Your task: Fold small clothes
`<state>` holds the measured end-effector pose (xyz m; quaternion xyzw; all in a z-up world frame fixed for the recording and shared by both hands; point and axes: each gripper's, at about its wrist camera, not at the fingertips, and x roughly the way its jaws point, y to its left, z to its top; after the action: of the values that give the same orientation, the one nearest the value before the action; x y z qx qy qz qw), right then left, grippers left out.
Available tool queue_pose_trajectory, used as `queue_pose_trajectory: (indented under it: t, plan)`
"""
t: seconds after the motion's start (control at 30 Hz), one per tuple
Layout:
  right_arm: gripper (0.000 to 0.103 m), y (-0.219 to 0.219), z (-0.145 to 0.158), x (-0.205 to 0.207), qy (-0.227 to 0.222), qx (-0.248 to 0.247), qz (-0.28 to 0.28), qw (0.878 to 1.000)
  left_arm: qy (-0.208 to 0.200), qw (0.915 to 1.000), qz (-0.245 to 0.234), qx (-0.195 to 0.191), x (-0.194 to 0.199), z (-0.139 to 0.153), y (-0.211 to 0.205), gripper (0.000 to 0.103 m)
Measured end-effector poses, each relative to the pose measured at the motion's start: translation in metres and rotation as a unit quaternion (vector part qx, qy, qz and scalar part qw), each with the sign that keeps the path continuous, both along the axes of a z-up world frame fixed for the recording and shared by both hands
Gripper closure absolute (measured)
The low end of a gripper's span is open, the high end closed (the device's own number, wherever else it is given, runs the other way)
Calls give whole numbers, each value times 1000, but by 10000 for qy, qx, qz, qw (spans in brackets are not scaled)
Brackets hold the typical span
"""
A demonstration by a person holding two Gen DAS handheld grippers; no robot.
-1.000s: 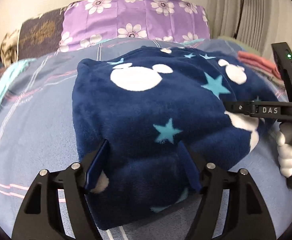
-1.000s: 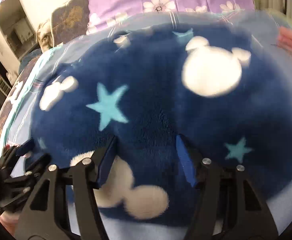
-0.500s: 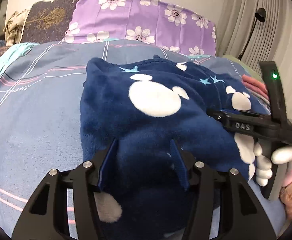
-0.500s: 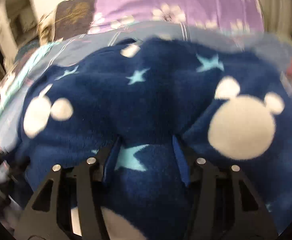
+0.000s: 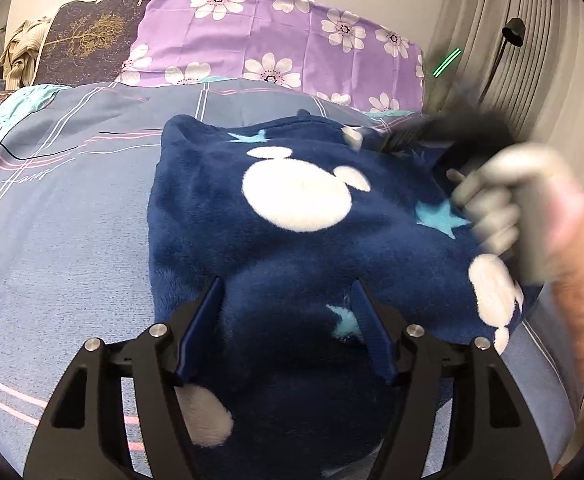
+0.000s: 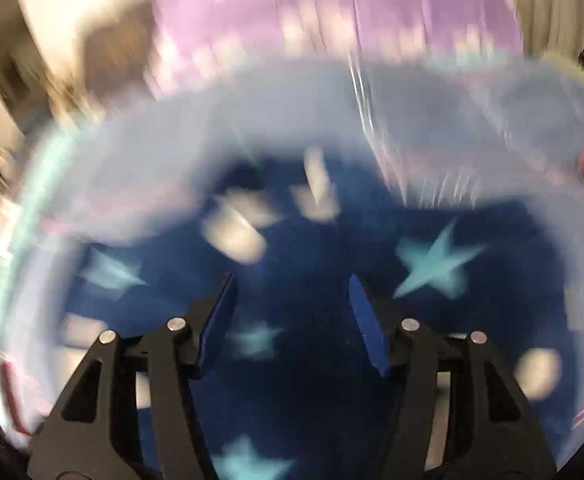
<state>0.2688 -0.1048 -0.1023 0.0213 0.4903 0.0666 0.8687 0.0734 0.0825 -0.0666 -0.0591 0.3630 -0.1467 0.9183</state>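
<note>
Fleece garment (image 5: 292,240) folded on bedspread (image 5: 72,220).
Both tongs' jaws just reopening: left gripper (image 5: 288,304) astride fabric, right gripper (image 6: 292,300) apparently released, lifting off; fold likely done.

**Garment on the bed, pillows beyond**

The fleece garment (image 5: 292,216) lies on the bedsheet (image 5: 64,216), with bare sheet to its left. Beyond it, the flowered pillow (image 5: 276,44) sits far centre, another pillow (image 5: 88,44) on its left.

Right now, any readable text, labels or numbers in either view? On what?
None can be read.
Dark pillow: a line of small script at its top edge, too small to read.
Sheet: a faint script mark, illegible.
Right wrist view: blurred throughout.
</note>
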Motion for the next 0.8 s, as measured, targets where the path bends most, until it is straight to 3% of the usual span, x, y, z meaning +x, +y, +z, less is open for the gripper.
queue_pose_trajectory:
  t: [0.13, 0.23, 0.3, 0.37, 0.43, 0.47, 0.5, 0.6, 0.73, 0.8]
  plan:
    - [38, 7, 12, -7, 62, -279, -42, 9996, 0, 10000, -69, -13, 0, -1, -2, 30]
    - [41, 2, 35, -12, 80, -72, -135, 9999, -12, 10000, -74, -1, -2, -1, -3, 29]
    - [42, 0, 61, -21, -289, 146, -119, 9994, -12, 10000, -73, -1, -1, -1, -2, 29]
    - [42, 1, 70, -18, -541, 37, -167, 9984, -14, 10000, -72, 22, -2, -1, -4, 28]
    - [39, 1, 44, -5, -166, -295, -204, 9992, -16, 10000, -65, 41, -2, -1, -6, 28]
    - [37, -1, 12, 7, 156, -519, -204, 9983, -21, 10000, -72, 40, -2, 0, -6, 28]
    - [34, 3, 9, 4, -62, -605, -154, 9980, -43, 9999, -98, 40, -3, 0, -7, 28]
    - [36, 13, 24, -9, -135, -972, -104, 9951, -42, 9999, -66, 100, -4, 0, -8, 27]
    - [43, -2, 63, -42, -428, -208, -84, 9988, -186, 9997, -21, -153, -12, 7, 2, 27]
    - [43, 2, 93, -86, -939, 12, 414, 9947, -234, 9986, 27, -464, -21, 14, 16, 27]
